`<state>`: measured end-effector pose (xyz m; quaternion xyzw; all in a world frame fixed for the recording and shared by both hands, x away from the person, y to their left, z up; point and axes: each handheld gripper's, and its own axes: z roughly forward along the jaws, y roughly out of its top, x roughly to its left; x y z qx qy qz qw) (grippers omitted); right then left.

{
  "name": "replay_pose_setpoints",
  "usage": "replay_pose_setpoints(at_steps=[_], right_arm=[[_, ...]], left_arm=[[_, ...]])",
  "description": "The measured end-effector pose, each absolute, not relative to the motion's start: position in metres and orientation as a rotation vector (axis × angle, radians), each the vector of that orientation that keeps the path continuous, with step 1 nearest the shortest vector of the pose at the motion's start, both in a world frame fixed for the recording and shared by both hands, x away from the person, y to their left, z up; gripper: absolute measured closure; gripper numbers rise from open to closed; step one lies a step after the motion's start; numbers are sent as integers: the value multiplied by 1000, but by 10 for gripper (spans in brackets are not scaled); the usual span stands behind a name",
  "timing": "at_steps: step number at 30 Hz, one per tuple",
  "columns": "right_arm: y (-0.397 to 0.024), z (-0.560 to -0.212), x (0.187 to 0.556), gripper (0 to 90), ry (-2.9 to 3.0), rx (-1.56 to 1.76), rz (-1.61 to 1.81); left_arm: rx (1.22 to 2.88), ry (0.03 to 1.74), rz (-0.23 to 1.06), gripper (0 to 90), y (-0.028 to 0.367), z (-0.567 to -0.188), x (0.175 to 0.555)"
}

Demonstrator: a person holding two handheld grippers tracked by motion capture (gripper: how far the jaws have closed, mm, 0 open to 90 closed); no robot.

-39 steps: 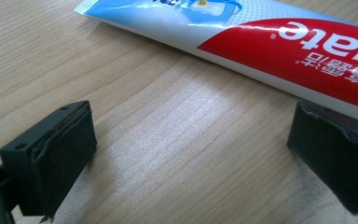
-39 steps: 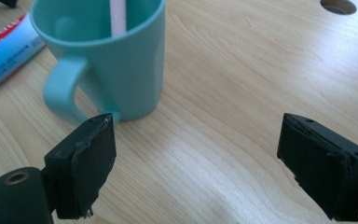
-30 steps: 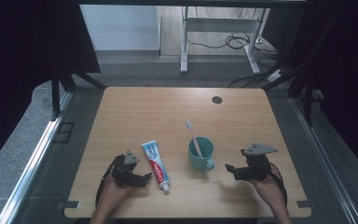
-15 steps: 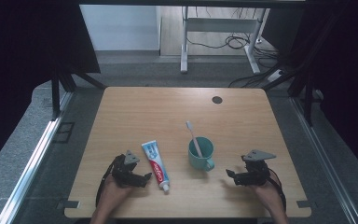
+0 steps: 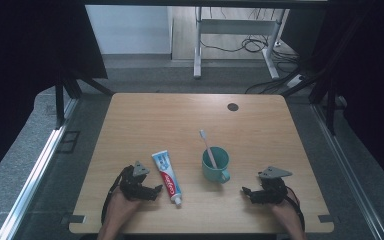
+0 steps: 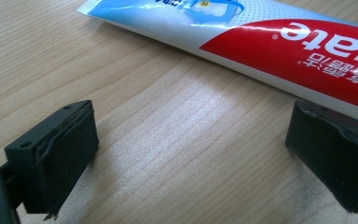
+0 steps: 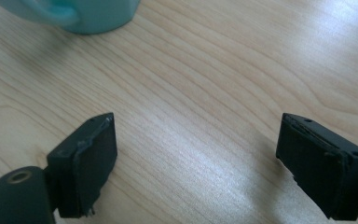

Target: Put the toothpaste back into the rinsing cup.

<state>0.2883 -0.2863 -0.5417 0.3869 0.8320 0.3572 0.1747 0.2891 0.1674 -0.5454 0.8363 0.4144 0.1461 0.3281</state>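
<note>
A toothpaste tube (image 5: 166, 176) lies flat on the wooden table (image 5: 180, 120), cap toward the front edge. Just right of it stands a teal mug (image 5: 215, 165) with a white toothbrush (image 5: 207, 146) leaning in it. My left gripper (image 5: 152, 191) rests on the table just left of the tube, open, with bare wood between its jaws; in the left gripper view the toothpaste tube (image 6: 270, 42) lies just beyond the jaws. My right gripper (image 5: 246, 192) sits low near the front right, open and empty. The teal mug (image 7: 84, 14) is ahead of it in the right gripper view.
A small dark round disc (image 5: 232, 106) lies at the table's far right. Beyond the far edge is grey floor with a metal desk frame (image 5: 230, 30) and cables. The table's front edge runs close behind both hands.
My right gripper has dropped lower toward the table and come slightly nearer the front edge. The left gripper, tube and mug have stayed put.
</note>
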Motion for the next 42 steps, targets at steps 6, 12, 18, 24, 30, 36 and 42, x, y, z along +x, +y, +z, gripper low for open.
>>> replay_pose_setpoints(at_steps=[6,12,18,24,30,36,42], right_arm=[[-287,-542,288,136,2357,1099,1012],[-288,-542,289,137,2363,1115,1020],[-288,-542,288,138,2360,1118,1019],[-288,-542,288,139,2358,1120,1017],[-288,-542,288,140,2355,1125,1019],[-288,-542,288,139,2355,1126,1018],[-288,-542,288,140,2355,1125,1019]], left_arm=[[2197,1119,381,75,167,-541,289],[2182,1129,405,109,170,-534,289],[2162,1125,394,110,171,-527,289],[2143,1095,391,159,168,-518,288],[2150,1051,374,466,163,-509,289],[2139,1009,341,676,153,-495,292],[2186,898,289,847,126,-488,289]])
